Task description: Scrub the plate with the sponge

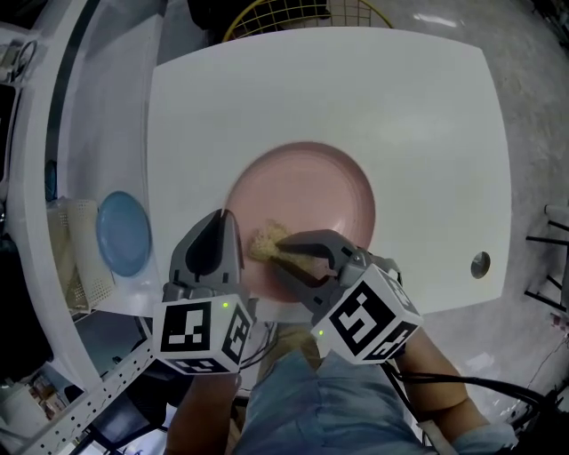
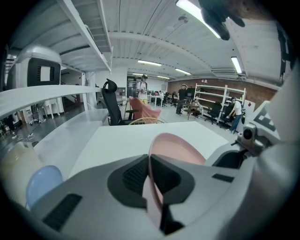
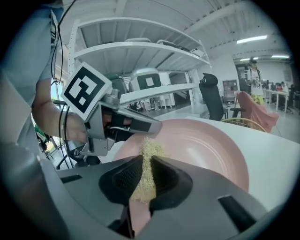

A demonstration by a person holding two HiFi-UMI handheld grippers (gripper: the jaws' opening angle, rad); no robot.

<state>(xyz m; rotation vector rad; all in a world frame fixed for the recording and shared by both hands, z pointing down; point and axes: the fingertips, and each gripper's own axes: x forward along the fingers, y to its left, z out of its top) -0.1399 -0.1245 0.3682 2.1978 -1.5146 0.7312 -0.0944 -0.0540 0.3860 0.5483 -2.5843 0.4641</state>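
Head view: I see the pink plate (image 1: pixel 311 191) mid-frame on the white desk (image 1: pixel 400 115); left gripper view: my left gripper's (image 2: pixel 148 161) fingers pinch its near rim; right gripper view: my right gripper's (image 3: pixel 146 164) fingers clamp the tan sponge (image 3: pixel 150 149) at the plate.

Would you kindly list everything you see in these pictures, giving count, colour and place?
table: one, white, fills the head view's middle.
plate: one, pink, on the table's near part.
sponge: one, tan, against the plate's near side.
disc: one, blue, off the table's left edge.
wire frame: one, yellow, beyond the table's far edge.
round cap: one, metal, near the table's right edge.
left gripper: one, grey, shut on the plate's rim.
right gripper: one, grey, shut on the sponge.
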